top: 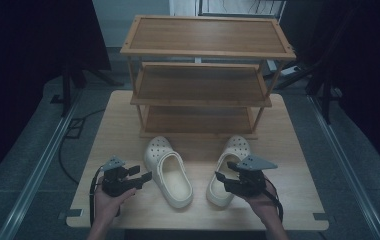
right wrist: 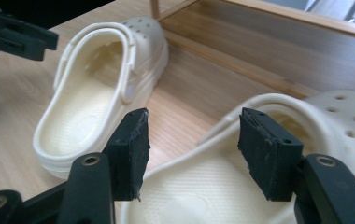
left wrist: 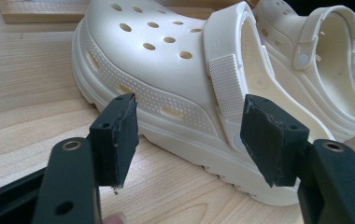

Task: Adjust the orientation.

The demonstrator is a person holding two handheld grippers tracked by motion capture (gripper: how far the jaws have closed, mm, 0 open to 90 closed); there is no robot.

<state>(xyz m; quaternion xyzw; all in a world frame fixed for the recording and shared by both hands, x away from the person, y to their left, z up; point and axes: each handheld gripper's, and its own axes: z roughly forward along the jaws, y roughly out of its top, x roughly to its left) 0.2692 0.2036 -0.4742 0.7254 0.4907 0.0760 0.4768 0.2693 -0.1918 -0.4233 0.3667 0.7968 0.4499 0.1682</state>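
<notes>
On the pale wooden table (top: 128, 120), we hold each tool, left (top: 145, 178) and right (top: 220, 177), wide beside its cream perforated foam clog (top: 169, 170) (top: 228, 169), ready to grasp.

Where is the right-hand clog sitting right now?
In the high view the right clog lies on the table right of centre, toe toward the wooden rack, beside the left clog, with the right gripper at its heel.

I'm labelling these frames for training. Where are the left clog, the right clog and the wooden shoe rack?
left clog (top: 170, 172): high view, on the insole inside its opening.
right clog (top: 236, 147): high view, on its perforated toe cap.
wooden shoe rack (top: 208, 35): high view, on the bare top shelf.
</notes>
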